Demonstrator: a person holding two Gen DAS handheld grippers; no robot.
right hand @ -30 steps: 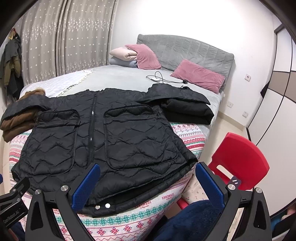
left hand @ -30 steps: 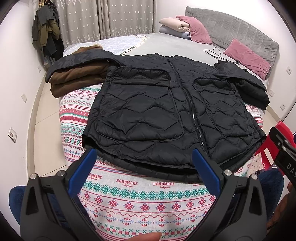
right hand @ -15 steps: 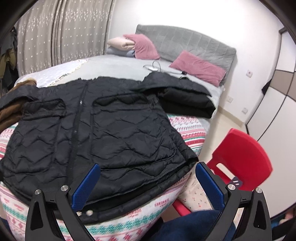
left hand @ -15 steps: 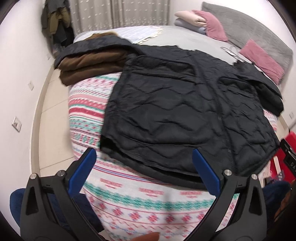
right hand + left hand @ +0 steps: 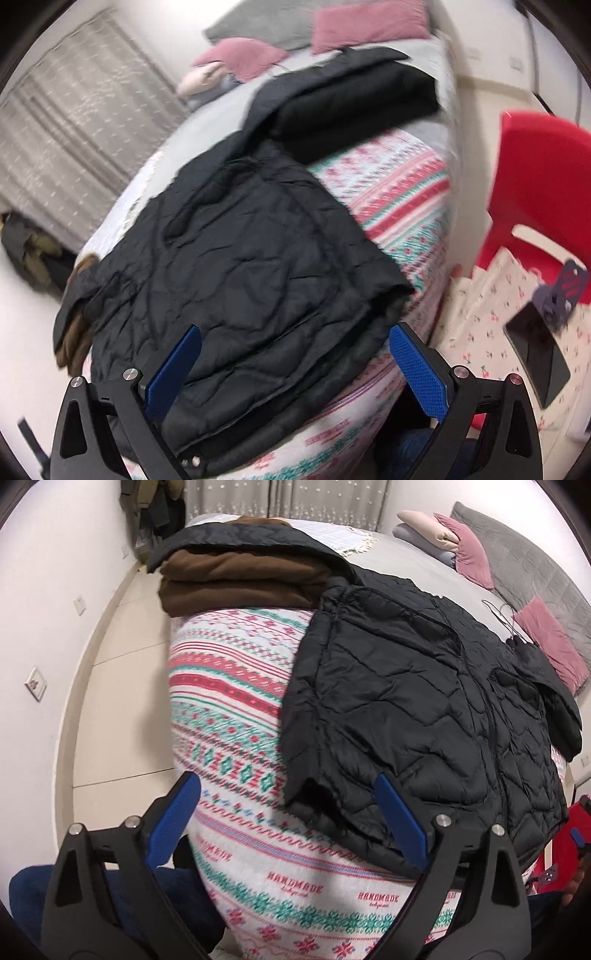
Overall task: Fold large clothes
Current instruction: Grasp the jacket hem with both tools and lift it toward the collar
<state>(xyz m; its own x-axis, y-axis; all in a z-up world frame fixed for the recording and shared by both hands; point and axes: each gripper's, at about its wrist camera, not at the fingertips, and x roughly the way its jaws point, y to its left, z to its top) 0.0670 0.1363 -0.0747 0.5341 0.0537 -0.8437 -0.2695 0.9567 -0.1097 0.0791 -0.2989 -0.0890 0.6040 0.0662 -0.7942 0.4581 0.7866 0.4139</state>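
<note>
A black quilted jacket (image 5: 413,701) lies spread flat, front up, on a patterned blanket (image 5: 236,716) at the foot of the bed. It also shows in the right wrist view (image 5: 240,266). My left gripper (image 5: 288,812) is open and empty, just above the jacket's near left hem corner. My right gripper (image 5: 295,369) is open and empty, over the jacket's near right hem corner. The jacket's right sleeve (image 5: 332,74) lies over a folded black garment.
Folded brown clothes (image 5: 240,579) lie at the jacket's left shoulder. Folded black clothes (image 5: 362,107) lie at its right. A red chair (image 5: 535,184) stands right of the bed, with a floral cloth and a phone (image 5: 535,350) beside it. Pink pillows (image 5: 550,642) lie by the headboard.
Both grippers have moved forward and down towards the jacket's hem. The left one swung to the left corner, the right one tilted over the right corner. Both stay open.
</note>
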